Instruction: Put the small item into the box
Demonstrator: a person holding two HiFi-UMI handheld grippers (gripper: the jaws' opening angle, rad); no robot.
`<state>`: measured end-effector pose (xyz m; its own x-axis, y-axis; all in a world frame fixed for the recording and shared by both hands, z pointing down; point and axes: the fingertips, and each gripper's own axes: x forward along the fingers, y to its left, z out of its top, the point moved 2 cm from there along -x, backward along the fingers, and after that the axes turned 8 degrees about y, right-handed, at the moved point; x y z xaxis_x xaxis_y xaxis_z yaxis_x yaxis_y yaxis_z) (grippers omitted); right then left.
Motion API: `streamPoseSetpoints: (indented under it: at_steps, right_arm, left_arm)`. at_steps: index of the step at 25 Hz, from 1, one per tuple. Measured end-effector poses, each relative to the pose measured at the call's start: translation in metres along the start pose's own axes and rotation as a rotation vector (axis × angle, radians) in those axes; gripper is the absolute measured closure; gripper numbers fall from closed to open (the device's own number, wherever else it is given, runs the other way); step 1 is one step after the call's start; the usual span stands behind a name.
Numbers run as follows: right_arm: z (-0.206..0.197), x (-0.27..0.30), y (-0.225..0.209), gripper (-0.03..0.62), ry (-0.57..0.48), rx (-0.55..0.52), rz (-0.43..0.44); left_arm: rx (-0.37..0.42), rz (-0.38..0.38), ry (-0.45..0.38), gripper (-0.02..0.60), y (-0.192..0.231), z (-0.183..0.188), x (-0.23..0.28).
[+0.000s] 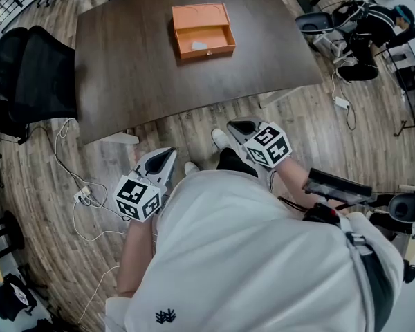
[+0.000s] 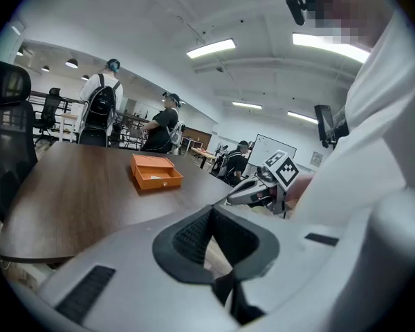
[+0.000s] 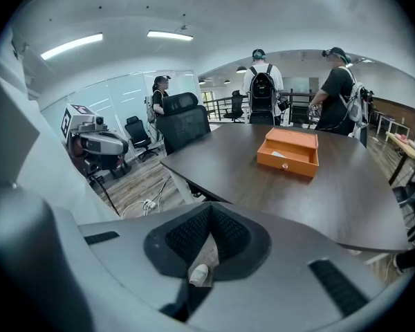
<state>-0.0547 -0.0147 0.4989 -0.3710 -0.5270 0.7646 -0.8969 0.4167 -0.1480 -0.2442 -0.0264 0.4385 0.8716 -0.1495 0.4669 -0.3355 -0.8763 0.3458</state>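
Right, both grippers hang close to the person's body, well back from the dark table (image 1: 145, 68). The left gripper (image 1: 170, 153) is clenched: its own view shows the 2 black pads (image 2: 194, 235) meeting at the tip with nothing pinched between them. The right gripper (image 1: 236, 125) is clamped tight as well, pads (image 3: 225, 234) together and empty. Through the slit beneath them comes a strip of wooden floor and a small white shape (image 3: 198, 274), possibly a shoe toe, though I can't say for sure. Both point toward the table, tilted somewhat downward.

Out on the tabletop sits the orange box (image 1: 207, 50), open, well apart from either gripper. The small item (image 1: 199, 45), a pale little thing, lies inside the box's open compartment, near its front wall. The right gripper view catches it too, a white speck (image 3: 277, 153) in the tray.

Off the table's left edge stand 2 black chairs (image 1: 34, 75), and white cables (image 1: 76, 185) trail across the floorboards. In the gripper views, 2 people with backpacks (image 3: 263, 88) stand beyond the table's far side.
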Motion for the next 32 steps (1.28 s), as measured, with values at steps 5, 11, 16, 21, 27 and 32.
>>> streamPoseSetpoints:
  at_steps: [5, 11, 16, 21, 27, 32]
  right_arm:
    - [0.01, 0.008, 0.009, 0.592, -0.007, -0.037, 0.015]
    - [0.017, 0.008, 0.016, 0.592, -0.01, -0.057, 0.029]
    - [0.018, 0.009, 0.018, 0.592, -0.012, -0.05, 0.037]
    - [0.022, 0.011, 0.02, 0.592, -0.004, -0.052, 0.049]
    - [0.023, 0.014, 0.016, 0.592, -0.001, -0.055, 0.063]
    - [0.025, 0.008, 0.009, 0.592, 0.006, -0.052, 0.068]
  left_arm:
    - [-0.008, 0.009, -0.005, 0.578, 0.007, -0.004, -0.003]
    - [-0.018, 0.011, -0.001, 0.578, 0.009, -0.007, -0.004]
    - [-0.018, -0.001, 0.01, 0.578, 0.01, -0.006, -0.001]
    - [-0.019, -0.01, 0.021, 0.578, 0.012, -0.001, 0.001]
    - [-0.021, -0.015, 0.029, 0.578, 0.014, 0.001, 0.009]
    - [-0.016, -0.028, 0.045, 0.578, 0.012, 0.009, 0.018]
